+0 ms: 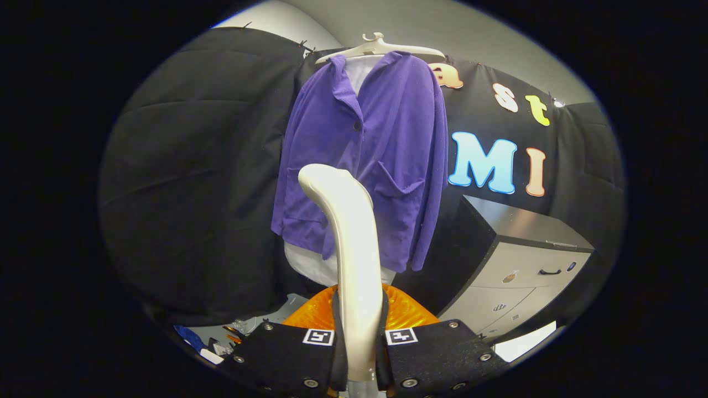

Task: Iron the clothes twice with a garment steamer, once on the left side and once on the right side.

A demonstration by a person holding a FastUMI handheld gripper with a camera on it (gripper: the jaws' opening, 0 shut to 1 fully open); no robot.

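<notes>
Garment steamer (pixel 348 232), its cream handle clamped between the closed tongs (pixel 362 354), faces the hanging purple jacket (pixel 376 149) beyond; the first pass apparently awaits, requiring an advance to one side.

I'm looking into a staged recording booth: black cloth wall (pixel 193 182) at left, grey drawer cabinet (pixel 531 265) lower right.

Black cloth wall (pixel 188 182) behind; grey drawer cabinet (pixel 525 276) at right; pale ceiling (pixel 470 33) above.
</notes>
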